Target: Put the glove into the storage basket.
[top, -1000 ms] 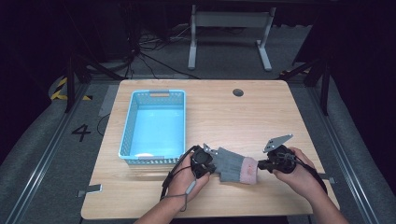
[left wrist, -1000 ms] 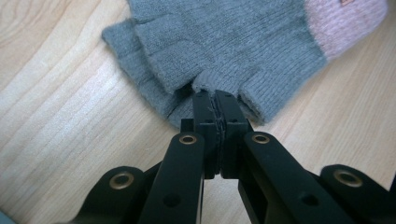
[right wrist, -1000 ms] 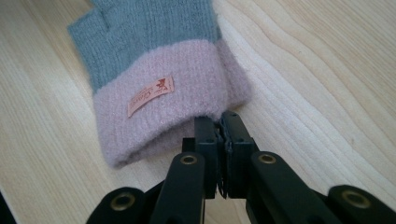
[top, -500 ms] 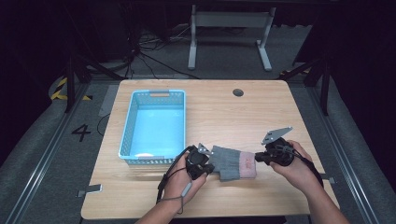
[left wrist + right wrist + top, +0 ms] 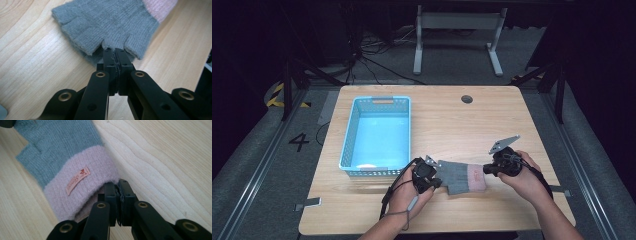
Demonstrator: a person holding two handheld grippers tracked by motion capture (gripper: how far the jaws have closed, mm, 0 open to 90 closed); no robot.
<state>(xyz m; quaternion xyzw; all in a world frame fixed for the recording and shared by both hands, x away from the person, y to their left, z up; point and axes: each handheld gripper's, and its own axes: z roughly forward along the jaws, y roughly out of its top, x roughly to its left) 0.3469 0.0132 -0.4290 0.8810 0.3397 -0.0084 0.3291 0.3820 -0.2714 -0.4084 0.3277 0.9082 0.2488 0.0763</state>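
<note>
Two grippers at work on one grey fingerless glove (image 5: 460, 176) with a pink cuff (image 5: 476, 177), flat on the wooden table (image 5: 452, 120) near its front edge, just right of the blue basket's (image 5: 377, 136) front right corner

Left gripper (image 5: 432, 182), held in the left hand (image 5: 412, 192): jaws pressed together, pinched on the grey finger end of the glove (image 5: 107, 25); in the left gripper view, tips (image 5: 115, 51) closed on a fold of knit between two short finger stubs, no gap visible between the pads

Right gripper (image 5: 487, 170), held in the right hand (image 5: 522, 177): jaws likewise closed tight, clamped on the edge of the pink cuff (image 5: 82, 195); in the right gripper view, tips (image 5: 117, 185) meeting on the rim of the cuff opening, a small orange label (image 5: 77, 180) sewn on the cuff beside them, grey knit (image 5: 57, 145) farther off

Glove stretched between both grippers, finger end to the left, cuff to the right, lying on the tabletop in the high view; whether slightly lifted at either pinched end, hard to tell

Grey three-cornered plate (image 5: 504, 144) tilted up over the right gripper; black cable (image 5: 393, 192) looping from the left gripper past the wrist

Basket upright on the left half of the table, close to the left gripper but not touching the glove; small dark round hole (image 5: 467, 99) in the tabletop near the far edge, well apart from everything else
</note>
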